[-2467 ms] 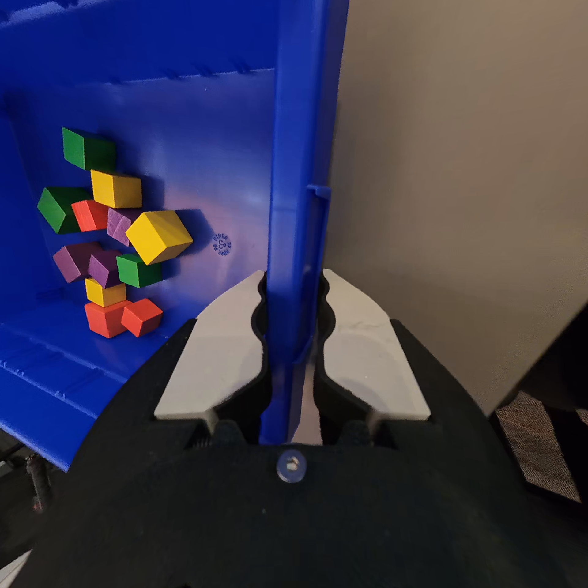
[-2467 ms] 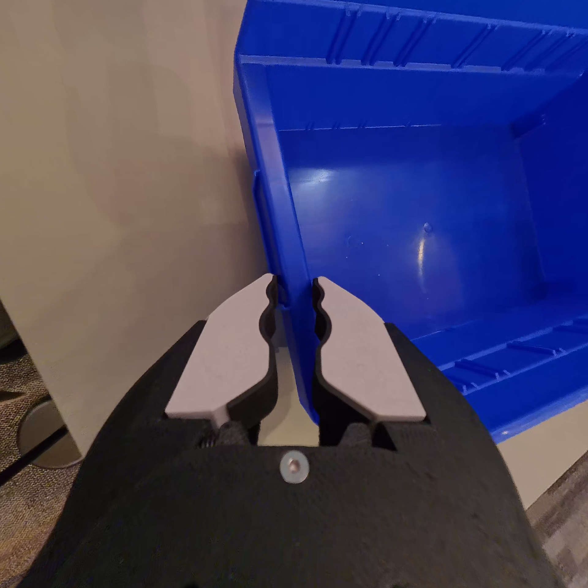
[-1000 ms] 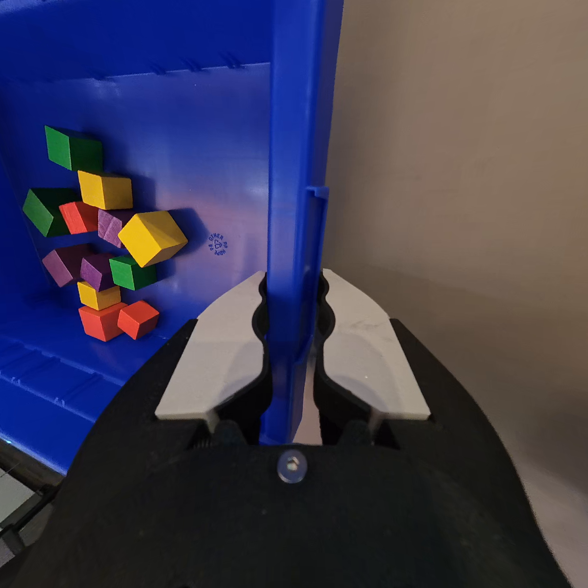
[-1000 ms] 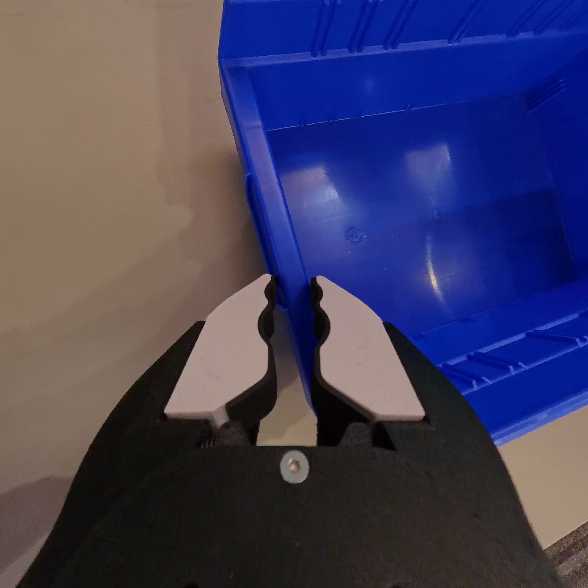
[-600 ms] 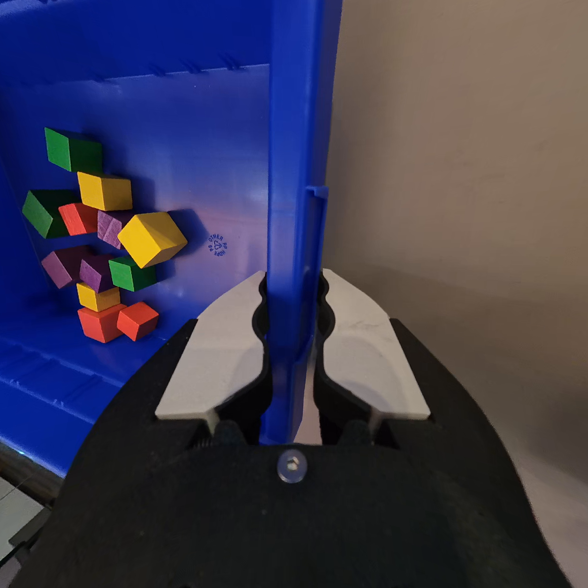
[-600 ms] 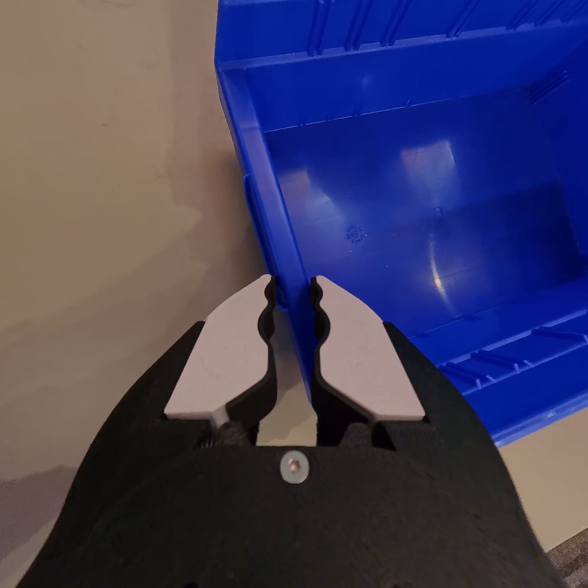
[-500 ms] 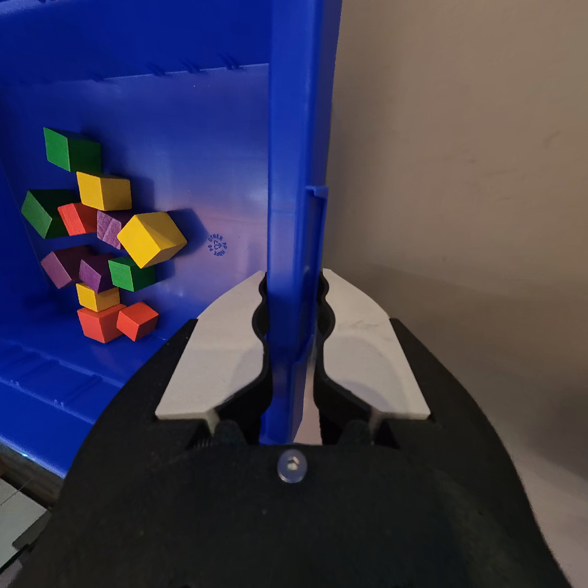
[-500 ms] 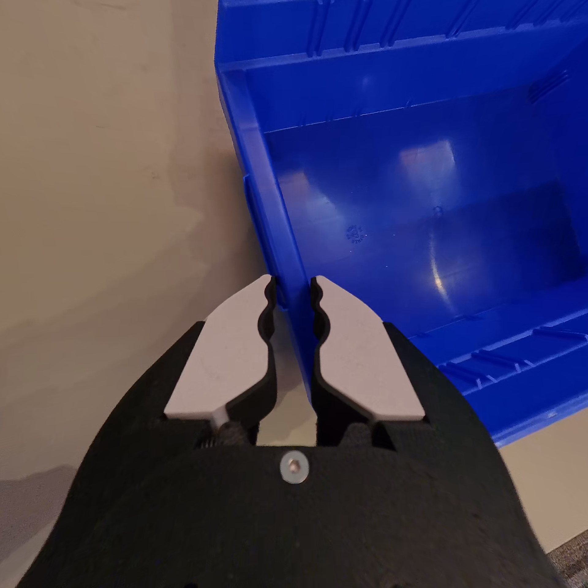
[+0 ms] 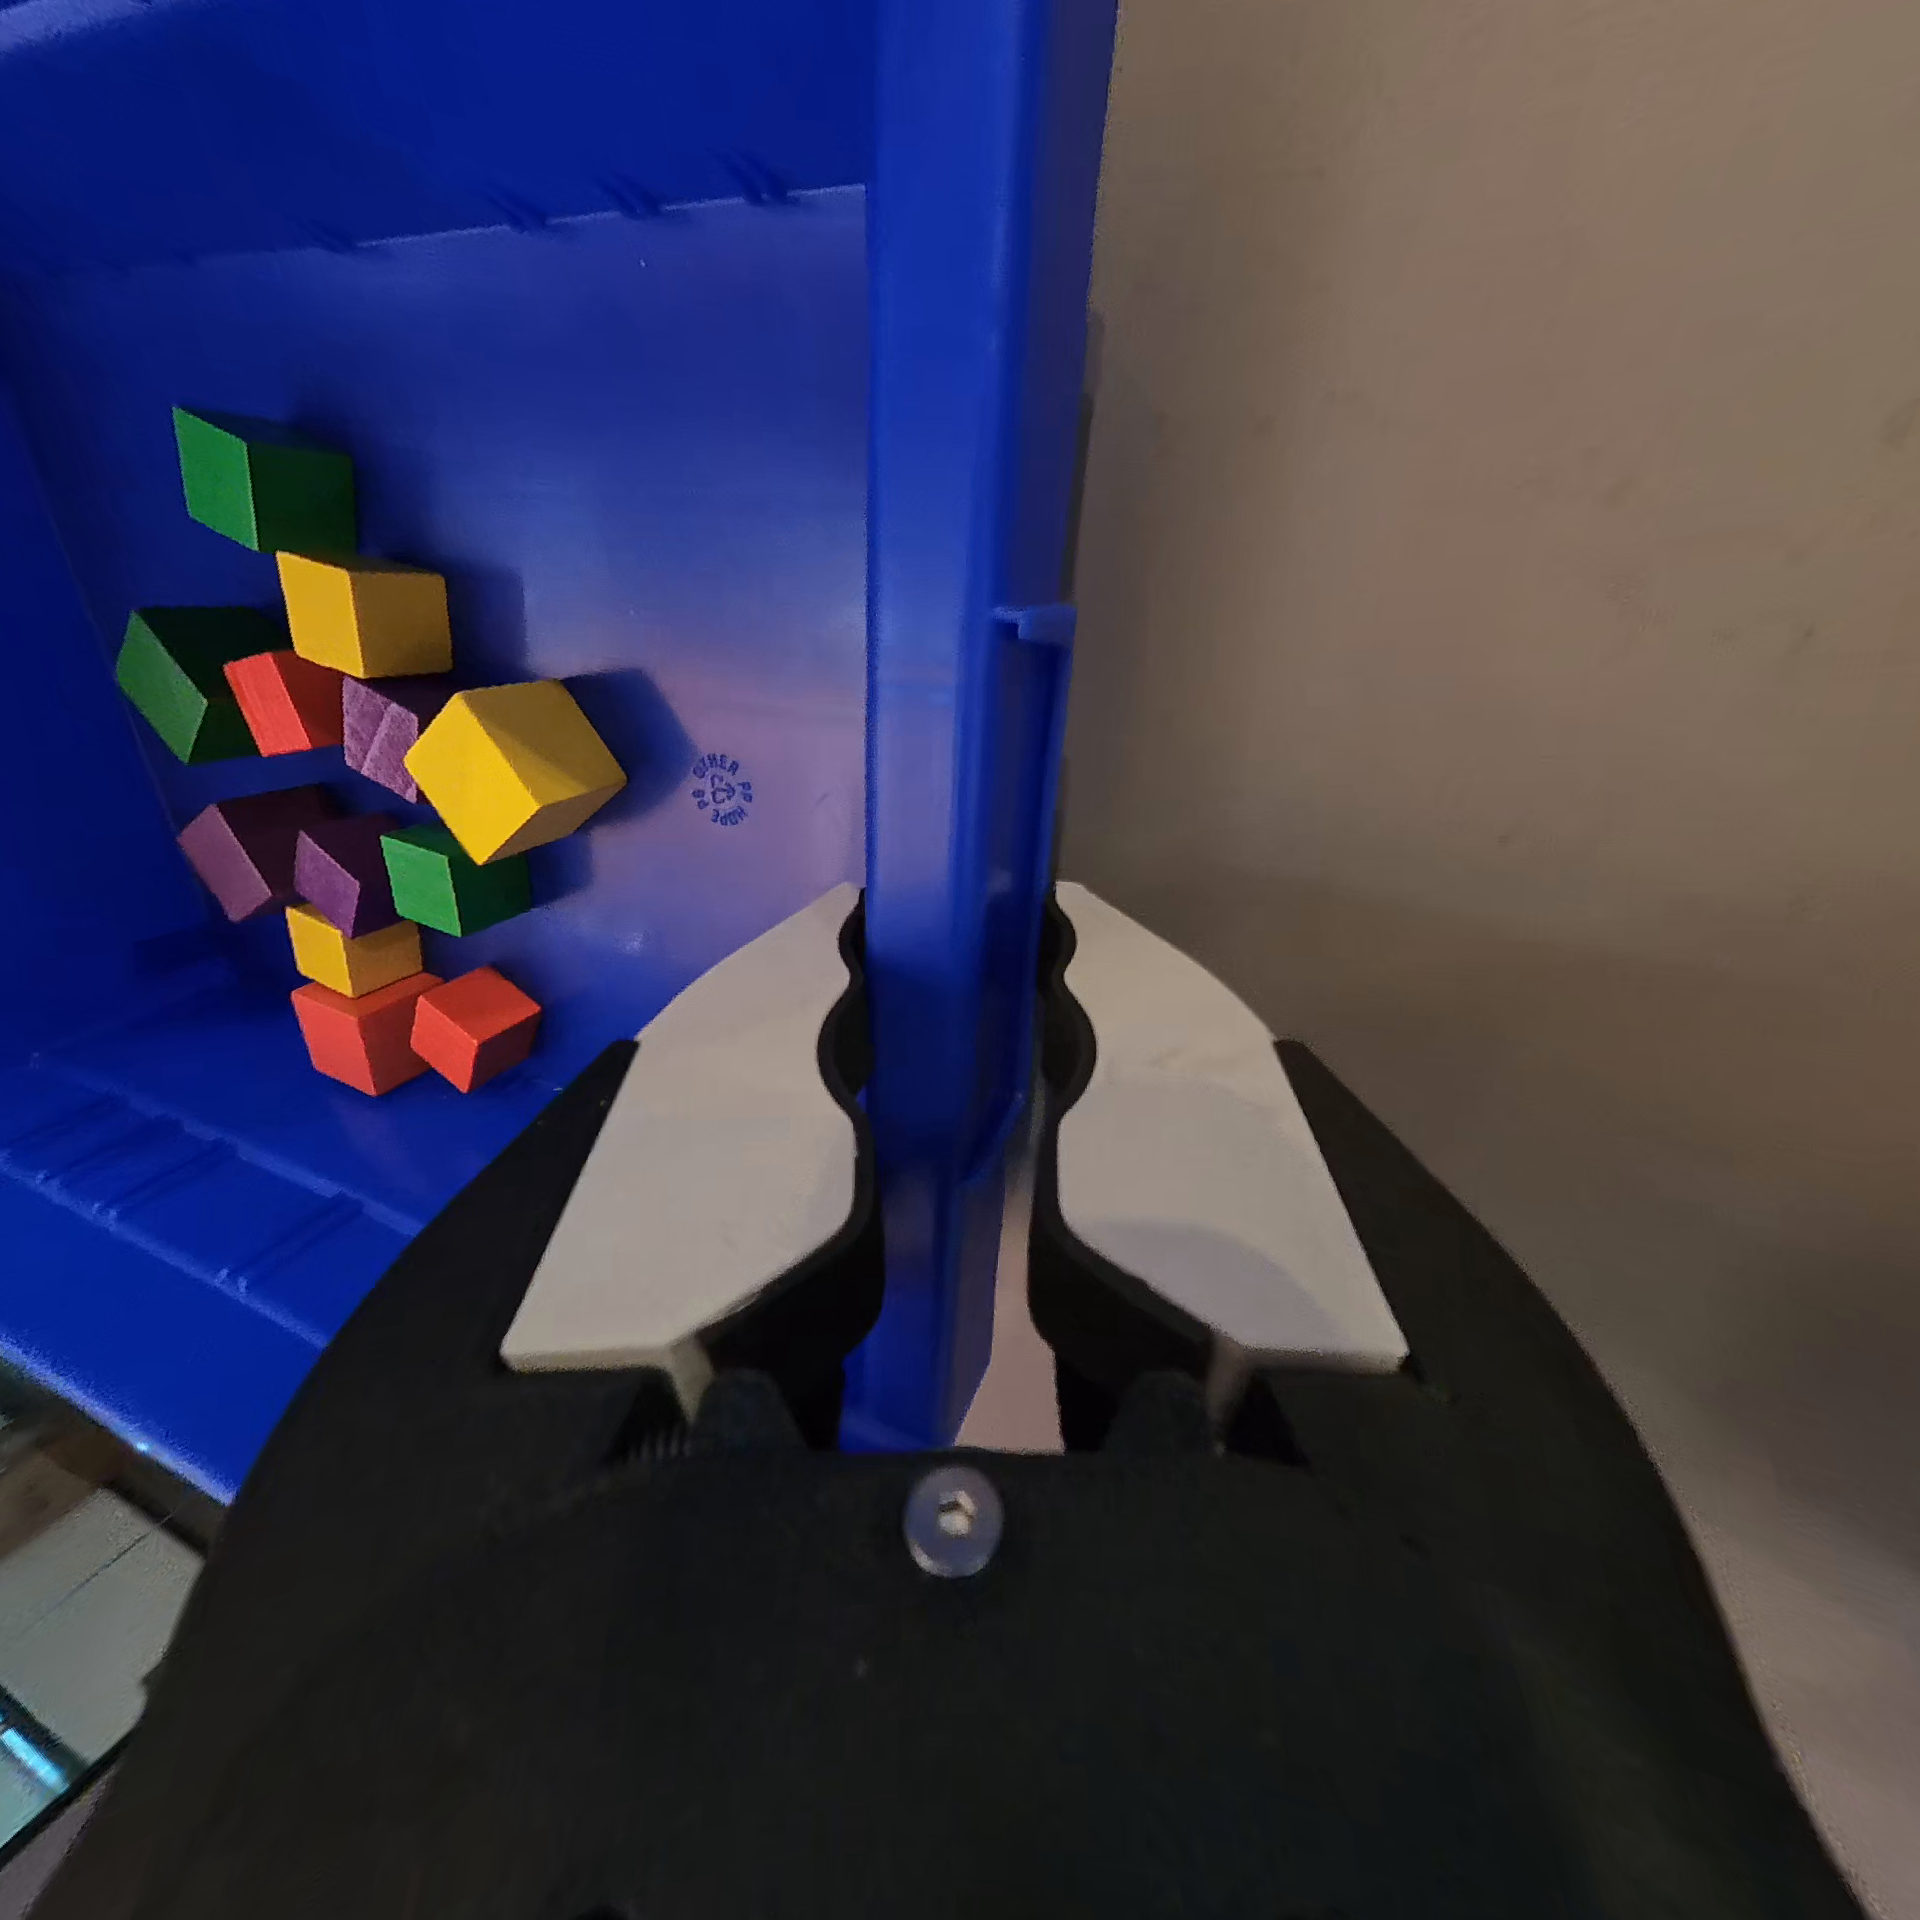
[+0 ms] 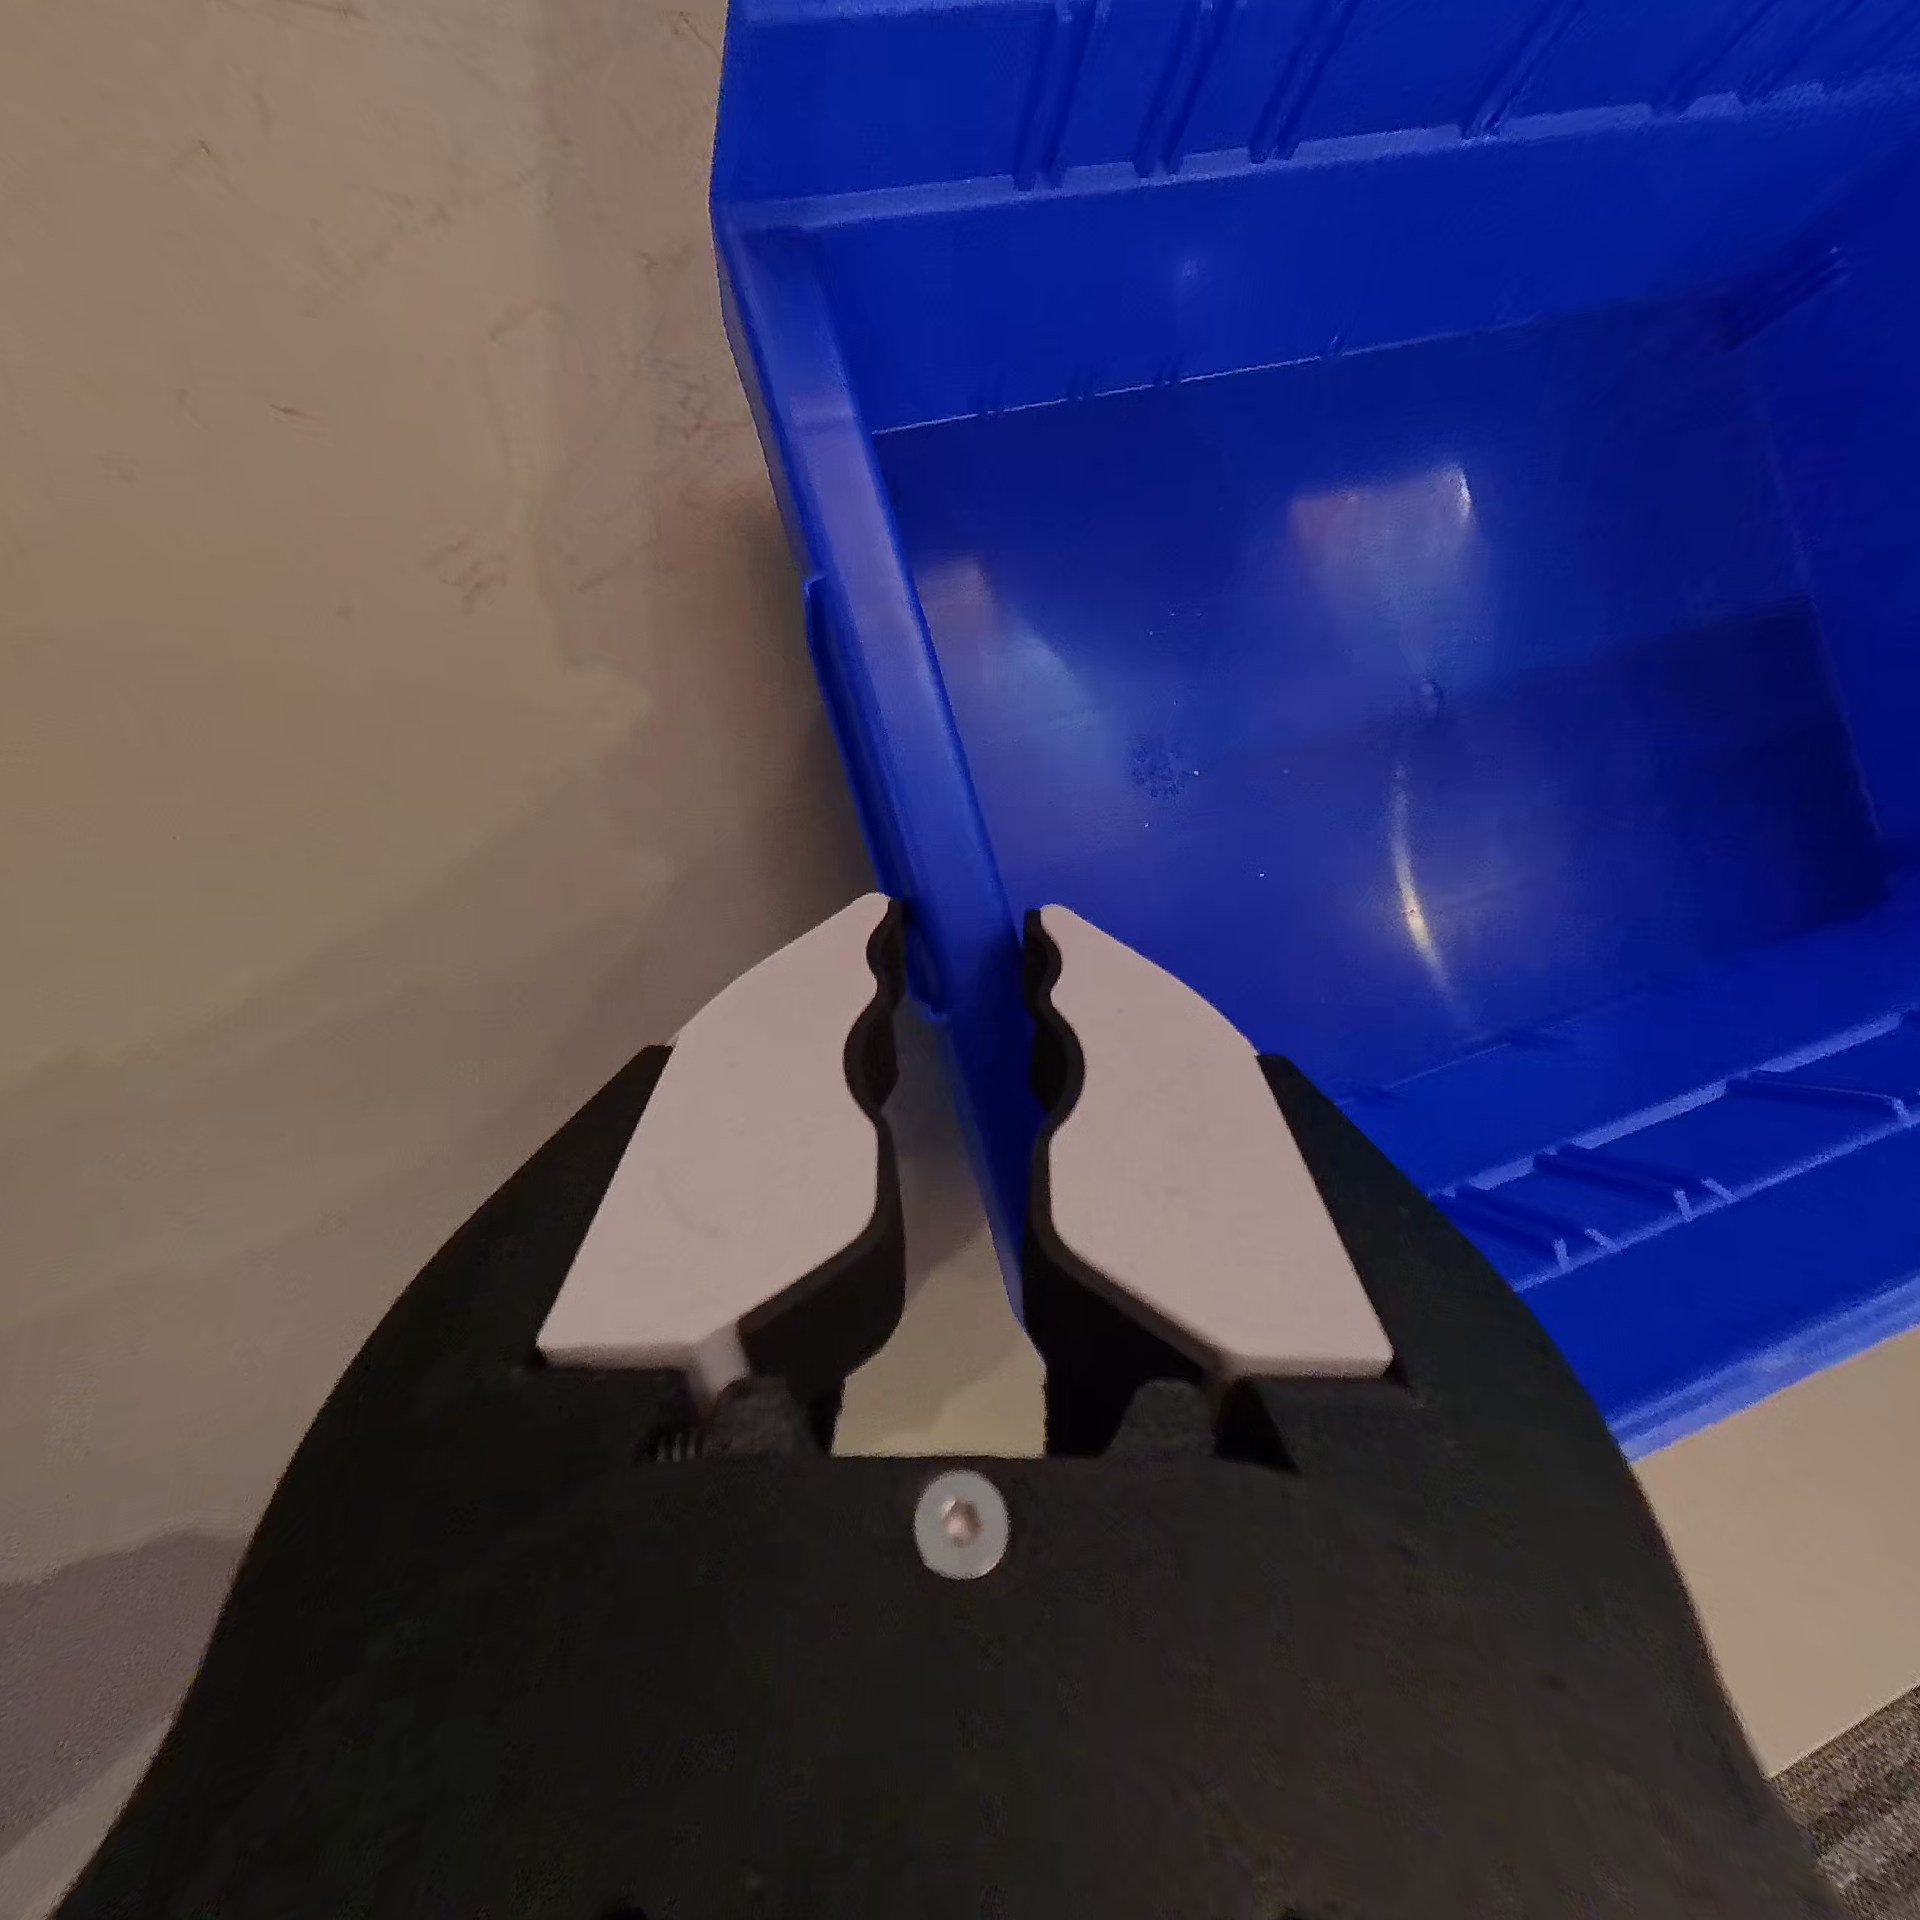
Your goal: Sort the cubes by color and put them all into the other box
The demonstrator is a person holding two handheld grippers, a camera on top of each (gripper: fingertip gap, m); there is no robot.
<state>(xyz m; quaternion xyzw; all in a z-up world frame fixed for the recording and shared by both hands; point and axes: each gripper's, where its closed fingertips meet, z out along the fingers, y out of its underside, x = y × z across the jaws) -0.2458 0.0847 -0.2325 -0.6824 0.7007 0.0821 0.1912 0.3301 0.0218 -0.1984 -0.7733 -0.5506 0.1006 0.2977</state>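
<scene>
Cubes (image 9: pixel 353 769) lie clustered in blue box (image 9: pixel 644 436), on floor toward its left part: green, yellow, red, purple mixed, several touching. Left gripper (image 9: pixel 951 914) clamped on right side wall of that box, one finger inside, one outside. Right gripper (image 10: pixel 961 920) clamped on left side wall of other blue box (image 10: pixel 1351 582), interior bare. Both boxes rest on beige table (image 10: pixel 364 520); grey carpet (image 10: pixel 1860 1787) past table edge.
</scene>
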